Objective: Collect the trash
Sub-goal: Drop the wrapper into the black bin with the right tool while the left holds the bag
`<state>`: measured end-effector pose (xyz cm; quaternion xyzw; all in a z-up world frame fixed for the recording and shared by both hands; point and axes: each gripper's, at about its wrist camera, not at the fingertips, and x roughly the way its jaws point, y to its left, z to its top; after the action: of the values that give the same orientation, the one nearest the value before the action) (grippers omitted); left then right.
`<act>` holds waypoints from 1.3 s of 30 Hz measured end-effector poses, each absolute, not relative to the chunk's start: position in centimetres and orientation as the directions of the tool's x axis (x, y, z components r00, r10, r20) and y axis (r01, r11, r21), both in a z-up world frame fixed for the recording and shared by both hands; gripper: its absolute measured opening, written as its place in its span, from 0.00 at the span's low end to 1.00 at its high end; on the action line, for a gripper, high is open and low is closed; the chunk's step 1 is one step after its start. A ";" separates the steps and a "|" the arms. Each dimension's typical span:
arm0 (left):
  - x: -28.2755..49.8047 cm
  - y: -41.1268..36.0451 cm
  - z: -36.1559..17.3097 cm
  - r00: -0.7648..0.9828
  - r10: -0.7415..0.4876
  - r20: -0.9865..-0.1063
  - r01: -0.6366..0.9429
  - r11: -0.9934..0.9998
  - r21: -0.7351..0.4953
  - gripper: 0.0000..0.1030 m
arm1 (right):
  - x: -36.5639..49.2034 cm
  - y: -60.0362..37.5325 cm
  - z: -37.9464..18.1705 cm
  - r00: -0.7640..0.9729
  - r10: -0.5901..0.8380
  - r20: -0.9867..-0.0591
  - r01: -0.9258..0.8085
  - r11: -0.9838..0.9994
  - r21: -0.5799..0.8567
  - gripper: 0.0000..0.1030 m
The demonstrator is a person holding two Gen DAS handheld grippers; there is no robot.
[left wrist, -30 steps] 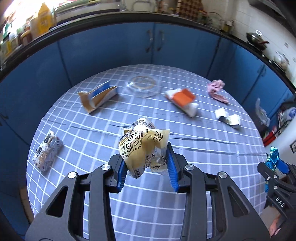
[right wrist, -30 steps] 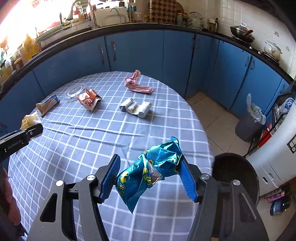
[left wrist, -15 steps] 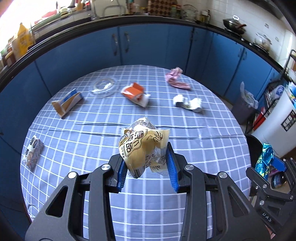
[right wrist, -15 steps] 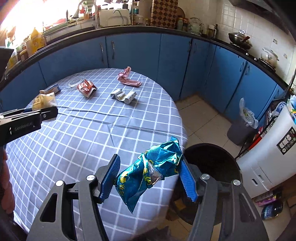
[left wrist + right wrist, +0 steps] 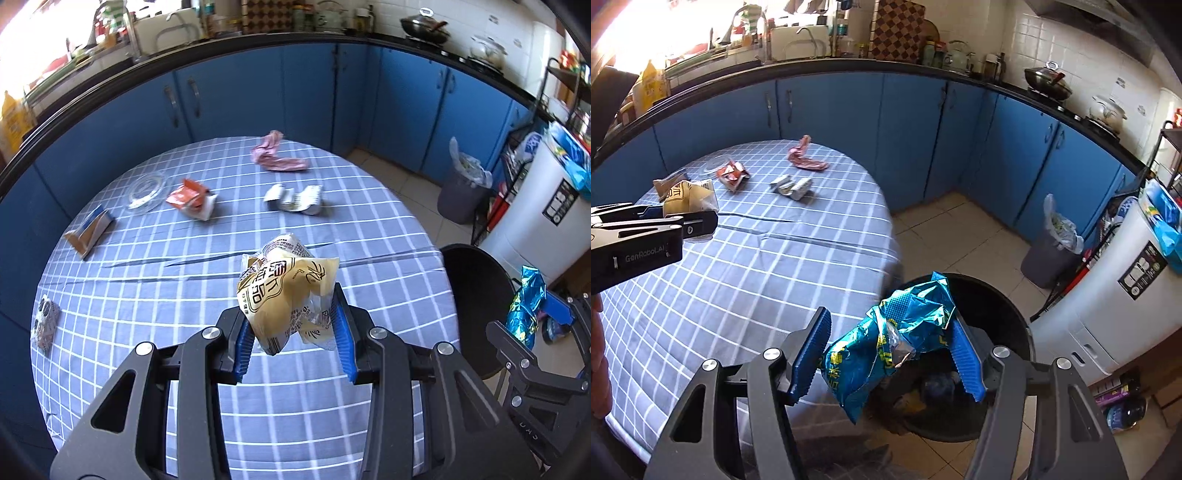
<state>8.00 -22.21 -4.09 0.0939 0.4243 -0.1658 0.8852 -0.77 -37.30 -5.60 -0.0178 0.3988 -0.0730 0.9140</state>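
1. Step in hand: carry-to-bin. Your right gripper (image 5: 890, 354) hangs over the black round trash bin (image 5: 1015, 321) beside the table, with the crumpled teal foil snack bag (image 5: 894, 332) pinched in it. The bag's lower end droops toward the bin mouth.
2. Right fingers (image 5: 964, 358): moderately spread, closed onto the bulky teal bag from both sides. The left pad meets only the bag's edge, so I judge the hold light.
3. Next move, right: part the fingers once the bag sits fully over the opening. It is close to the near rim on the table side, so go a little further out first, or it could catch on the rim.
4. Your left gripper (image 5: 293, 336) is over the round table with the blue-grey checked cloth (image 5: 147, 295), short of the bin. Its fingers (image 5: 341, 332) are fairly close together, pinching the crumpled yellow printed wrapper (image 5: 284, 291).
5. Next move, left: bring it across to the bin, to your right, then release.
6. Left on the table, near to far: white patterned packet (image 5: 44, 321), brown and blue carton (image 5: 88, 232), orange and white packet (image 5: 192, 197), silver crumpled wrapper (image 5: 295, 195), clear plastic lid (image 5: 146, 186), pink crumpled wrapper (image 5: 277, 155). The task looks early on.
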 end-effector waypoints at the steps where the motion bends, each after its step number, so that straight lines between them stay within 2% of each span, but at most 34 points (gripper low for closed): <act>1: 7.9 -22.6 -4.1 0.584 -0.216 -0.782 0.380 0.925 0.028 0.38 | -0.9 -37.7 -5.6 0.671 -0.155 -0.725 0.127 0.988 -0.093 0.59; 19: 6.9 -31.5 -3.8 0.557 -0.287 -0.780 0.516 0.855 0.054 0.38 | -2.2 -44.5 -6.4 0.653 -0.229 -0.722 0.255 0.964 -0.075 0.60; 39: 7.1 -35.3 -4.1 0.532 -0.318 -0.785 0.563 0.825 0.047 0.38 | -1.5 -46.2 -7.5 0.637 -0.233 -0.735 0.276 0.959 -0.065 0.60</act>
<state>7.11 -35.28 -4.14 0.1488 0.4108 -0.2554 0.8624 -1.51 -46.20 -7.45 0.0264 0.4024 -0.1407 0.9042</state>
